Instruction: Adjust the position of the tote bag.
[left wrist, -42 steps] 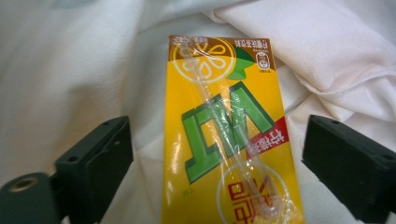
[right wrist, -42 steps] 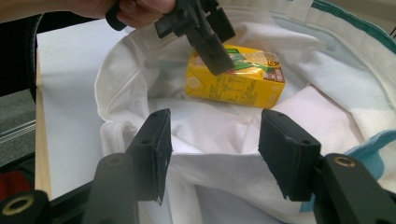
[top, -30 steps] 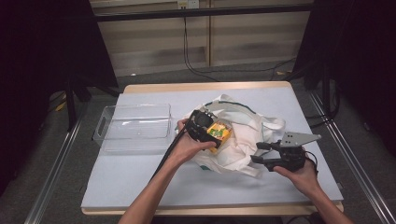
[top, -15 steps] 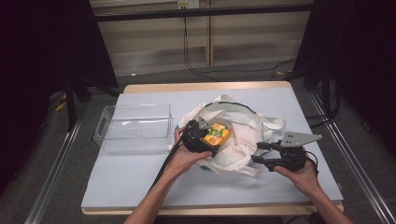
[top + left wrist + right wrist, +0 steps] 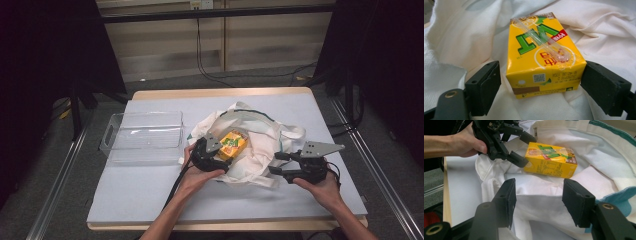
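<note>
The left gripper (image 5: pixel 541 82) straddles the yellow cardboard juice carton (image 5: pixel 541 52) on the white cloth bag (image 5: pixel 461 37), its jaws just closing, not yet clamping; the right gripper (image 5: pixel 537 200) is open over bag cloth.

A table (image 5: pixel 150 200) with a pale blue-grey top and a light wooden edge is set on a grey floor (image 5: pixel 65 200), with metal rails (image 5: pixel 55 200) running along its left and right sides. On the far side, a pale panelled wall (image 5: pixel 165 45) is seen, with black cables (image 5: pixel 200 55) hung down it, and dark curtains (image 5: pixel 45 50) are drawn at both far corners. The scene is lit evenly from above.
</note>
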A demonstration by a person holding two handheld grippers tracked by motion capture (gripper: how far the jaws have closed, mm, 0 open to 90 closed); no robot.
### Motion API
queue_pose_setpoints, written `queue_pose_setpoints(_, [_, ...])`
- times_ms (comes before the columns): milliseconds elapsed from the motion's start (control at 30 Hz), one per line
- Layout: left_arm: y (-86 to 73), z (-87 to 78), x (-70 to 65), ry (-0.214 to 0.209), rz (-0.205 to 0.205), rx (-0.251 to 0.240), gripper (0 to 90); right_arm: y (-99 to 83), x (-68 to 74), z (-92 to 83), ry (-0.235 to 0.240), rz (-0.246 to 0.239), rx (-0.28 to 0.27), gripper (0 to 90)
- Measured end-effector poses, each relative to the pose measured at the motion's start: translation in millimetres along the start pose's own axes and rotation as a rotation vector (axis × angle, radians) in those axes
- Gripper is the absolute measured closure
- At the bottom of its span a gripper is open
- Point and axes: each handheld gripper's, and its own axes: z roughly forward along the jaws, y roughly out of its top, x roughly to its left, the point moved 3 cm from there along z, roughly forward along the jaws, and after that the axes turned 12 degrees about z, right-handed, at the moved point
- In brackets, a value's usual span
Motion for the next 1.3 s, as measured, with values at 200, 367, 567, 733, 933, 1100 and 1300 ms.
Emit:
queue_pose_setpoints(200, [-3.7,4.9,-1.1,0.000,0.019,-0.002,17.3,0.0,1.1,0.7,0.005,-0.002,0.000,44.9])
queue_pose_setpoints(367, [-4.5,6.8,-2.0,0.031,0.019,0.010,23.4,0.2,0.4,0.3,0.001,-0.002,-0.002,44.9])
queue_pose_setpoints(567, [4.3,-0.6,6.3,-0.020,-0.039,0.008,27.2,-0.1,0.1,0.2,0.000,0.001,0.000,45.1])
queue_pose_setpoints(733, [19.7,-11.3,10.5,-0.089,-0.045,0.026,27.5,0.4,-0.1,-0.7,0.000,0.002,-0.003,45.1])
queue_pose_setpoints(933, [32.2,-22.7,16.1,-0.169,-0.054,0.067,27.6,0.6,0.6,-1.6,0.002,0.001,-0.005,45.1])
queue_pose_setpoints(1100, [37.4,-31.5,21.1,-0.204,-0.057,0.108,27.6,0.6,0.5,-1.2,0.002,0.000,-0.004,45.1])
queue_pose_setpoints(1300, [39.3,-39.1,26.8,-0.229,-0.082,0.154,27.6,0.6,0.6,-1.1,0.003,0.000,-0.004,45.1])
